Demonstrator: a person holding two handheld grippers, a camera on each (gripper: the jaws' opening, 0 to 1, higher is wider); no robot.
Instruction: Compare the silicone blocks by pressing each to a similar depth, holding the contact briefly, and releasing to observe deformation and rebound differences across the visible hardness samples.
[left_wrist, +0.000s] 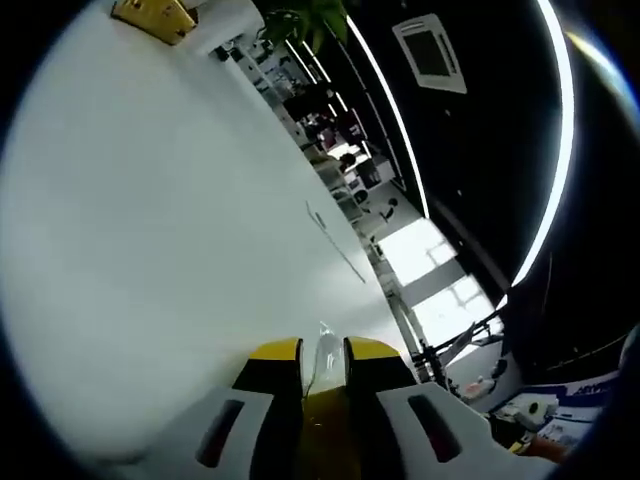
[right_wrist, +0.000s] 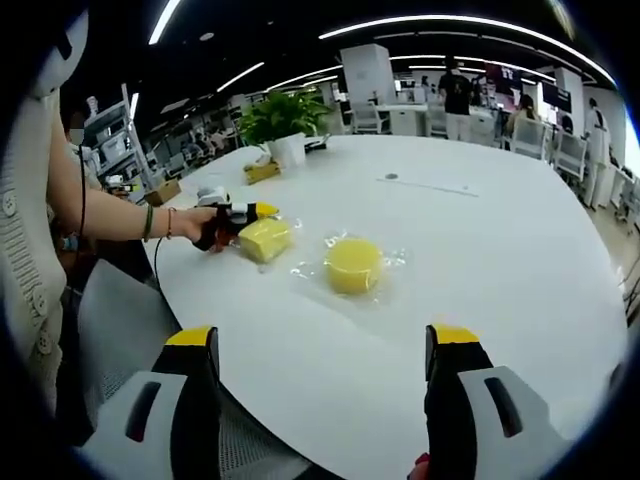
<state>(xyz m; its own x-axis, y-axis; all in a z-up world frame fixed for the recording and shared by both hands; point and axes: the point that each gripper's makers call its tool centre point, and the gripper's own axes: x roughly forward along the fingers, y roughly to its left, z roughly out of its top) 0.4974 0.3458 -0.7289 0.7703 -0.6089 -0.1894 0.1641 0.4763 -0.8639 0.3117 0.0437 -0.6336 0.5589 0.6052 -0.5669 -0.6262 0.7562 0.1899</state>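
Note:
Two yellow silicone blocks in clear wrap lie on the white table (right_wrist: 480, 250). In the right gripper view, the round block (right_wrist: 353, 265) sits at the middle and a squarish block (right_wrist: 265, 240) lies to its left. A hand holds my left gripper (right_wrist: 232, 222) at the squarish block's left side. In the left gripper view, my left gripper (left_wrist: 323, 352) has its jaws close together, with clear wrap (left_wrist: 325, 350) and yellow block material (left_wrist: 325, 425) pinched between them. My right gripper (right_wrist: 322, 345) hangs wide open over the table's near edge, short of the round block, holding nothing.
A potted plant (right_wrist: 280, 115) and a small brown box (right_wrist: 262, 172) stand at the table's far left; the box (left_wrist: 155, 15) also shows in the left gripper view. The person's arm (right_wrist: 110, 215) reaches in from the left. People and chairs (right_wrist: 530, 130) stand beyond the table.

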